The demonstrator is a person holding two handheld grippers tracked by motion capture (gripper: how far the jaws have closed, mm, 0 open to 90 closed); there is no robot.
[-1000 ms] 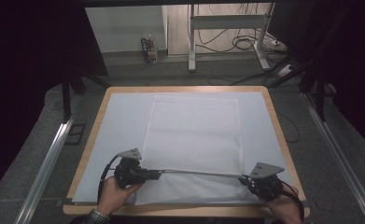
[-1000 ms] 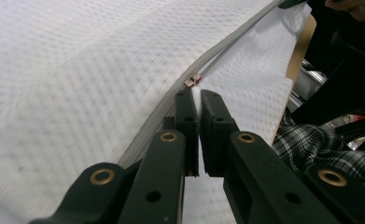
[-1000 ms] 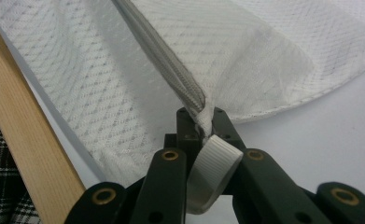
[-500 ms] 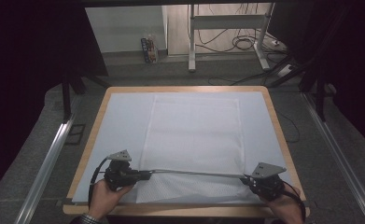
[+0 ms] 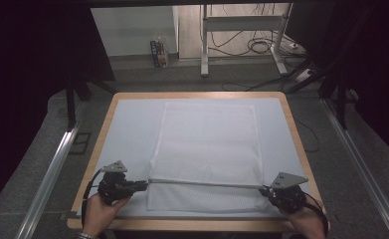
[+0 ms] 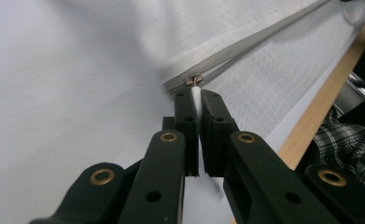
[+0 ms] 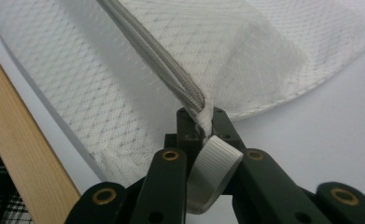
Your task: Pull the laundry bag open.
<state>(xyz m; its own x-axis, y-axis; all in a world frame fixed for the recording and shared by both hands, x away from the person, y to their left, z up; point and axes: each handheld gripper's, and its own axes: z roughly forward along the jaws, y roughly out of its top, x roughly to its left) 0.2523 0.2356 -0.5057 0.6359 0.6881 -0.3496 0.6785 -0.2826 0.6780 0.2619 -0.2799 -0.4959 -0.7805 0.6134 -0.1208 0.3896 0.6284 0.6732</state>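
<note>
Pinching the zipper pull [image 6: 193, 80] in my left gripper [image 6: 196, 105], I clamp my right gripper [image 7: 203, 122] on the mesh bag [image 5: 205, 144] at 4 o'clock.

No legible text, label, brand or number anywhere. Small printed box [image 5: 156, 53] on floor, upper centre-left of high view: markings too small and blurred to read.

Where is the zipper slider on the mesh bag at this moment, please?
The zipper slider sits at the left end of the zipper, near the table's front edge, just ahead of the left gripper, which pinches its white pull tab.
</note>
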